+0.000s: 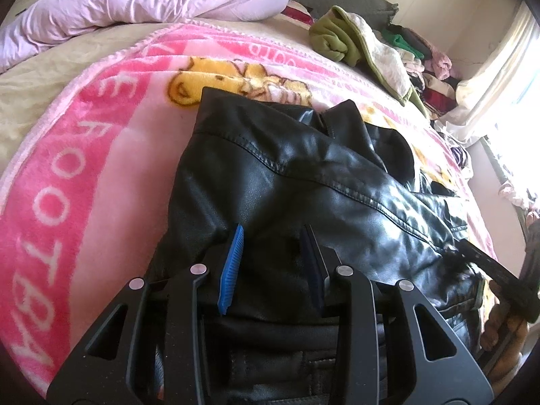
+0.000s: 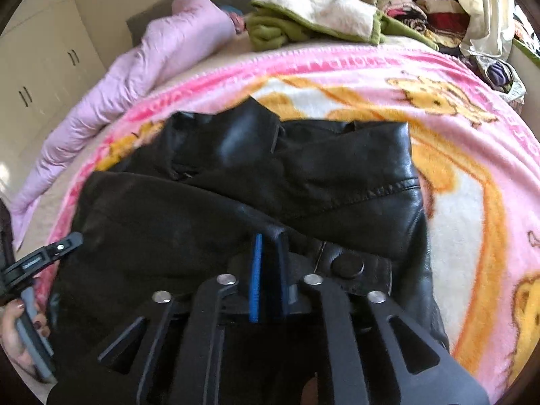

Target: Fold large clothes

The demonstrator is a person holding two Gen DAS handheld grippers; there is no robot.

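One glossy black leather jacket [image 1: 303, 175]

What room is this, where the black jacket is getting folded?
Most likely a bedroom. The black jacket lies on a bed under a pink cartoon blanket, a lilac quilt is bunched behind it, and white wardrobe doors stand at the side.

The pink blanket [image 1: 111, 141] has big white letters along its dark pink band at about nine o'clock in the left wrist view. They sit sideways and read like "FOOTBA". Small letters along its far edge at one o'clock are too tiny to read.
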